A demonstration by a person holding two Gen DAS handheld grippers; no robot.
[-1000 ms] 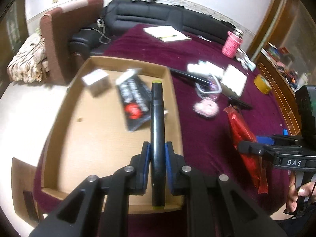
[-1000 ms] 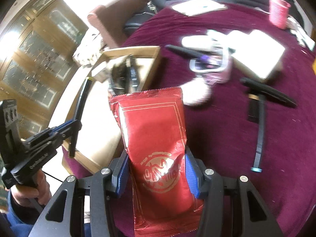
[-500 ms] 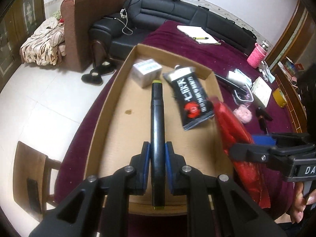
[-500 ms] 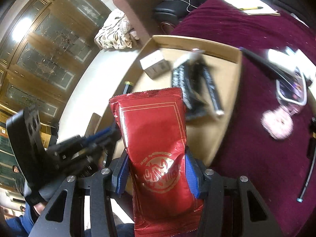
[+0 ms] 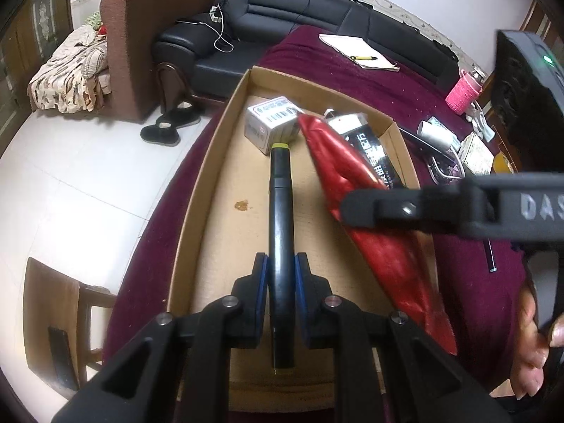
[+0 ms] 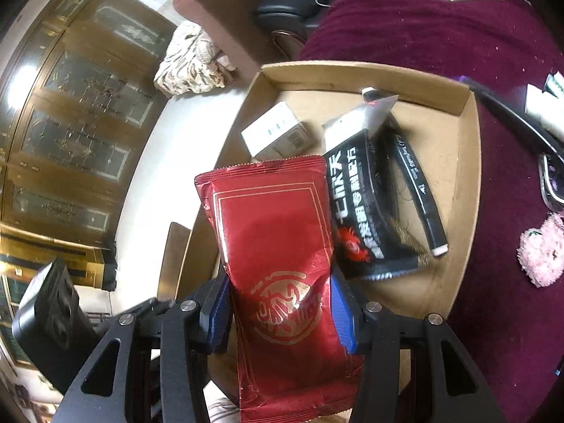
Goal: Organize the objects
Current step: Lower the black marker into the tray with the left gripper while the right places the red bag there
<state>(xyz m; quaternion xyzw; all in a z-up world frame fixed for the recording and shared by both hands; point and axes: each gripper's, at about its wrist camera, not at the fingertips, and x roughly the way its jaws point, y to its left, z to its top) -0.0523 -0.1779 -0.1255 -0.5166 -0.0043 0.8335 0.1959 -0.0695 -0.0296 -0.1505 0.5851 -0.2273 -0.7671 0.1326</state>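
Note:
My left gripper [image 5: 281, 275] is shut on a black marker with a yellow-green cap [image 5: 280, 218] and holds it over the cardboard tray [image 5: 208, 162]. My right gripper [image 6: 280, 313] is shut on a red foil packet [image 6: 275, 246] and holds it over the tray [image 6: 454, 190]; the packet also shows in the left wrist view [image 5: 352, 183]. In the tray lie a white box [image 6: 275, 134], a black packet [image 6: 363, 211] and a black marker [image 6: 419, 190].
The tray sits on a maroon tablecloth [image 6: 440, 35]. To its right lie a pink pom-pom [image 6: 543, 246], a clear-rimmed item [image 5: 444, 165], white boxes and a pink cup [image 5: 463, 93]. A notepad with a pen [image 5: 359, 51] lies at the far end. Sofa and chair stand beyond.
Both grippers have moved left over the tray. The red packet has come from above the tablecloth to above the tray, beside the black packet. Both grips are unchanged.

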